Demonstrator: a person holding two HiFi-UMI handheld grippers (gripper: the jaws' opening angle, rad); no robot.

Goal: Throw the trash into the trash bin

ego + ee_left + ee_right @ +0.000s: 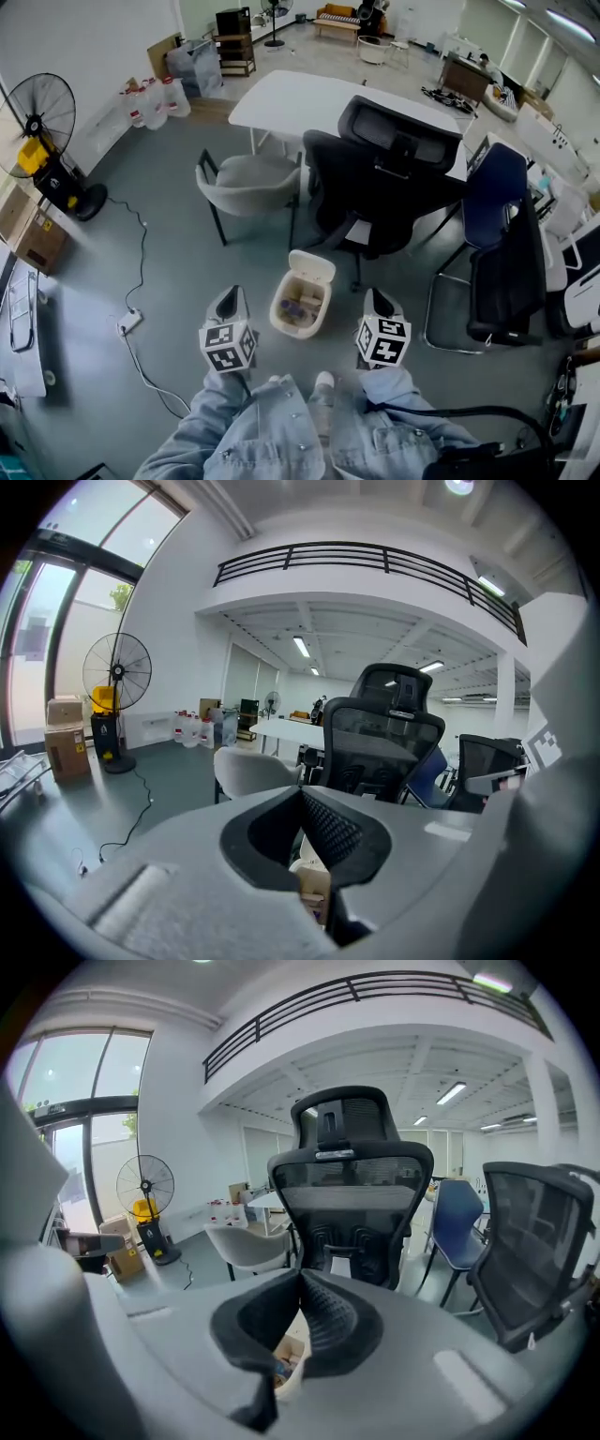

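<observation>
On the grey floor (169,272) just in front of the person's denim-clad knees (281,427) stands the cream trash bin (294,329), its flip lid (312,266) tipped back on the far side. Trash (300,307) lies inside it: tan and purplish pieces, too small to name. The left gripper (231,292) hangs just left of the bin and the right gripper (376,294) just right of it, both clear of its rim and pointing forward and somewhat down.

The left gripper view shows the left gripper's (301,793) black pads pressed together at the tips with nothing between them; part of the bin (312,885) shows below them. The right gripper's (300,1275) pads likewise meet, empty, with the bin (285,1369) beneath.

Beyond the bin, a black mesh office chair (386,169) faces away, with a grey shell chair (251,184) to its left and a white table (309,97) behind both. A blue chair (497,184) stands towards the floor's right edge. Near the left edge are a pedestal fan (39,117), cardboard boxes (34,234) and a power strip (128,322) on its cable.
</observation>
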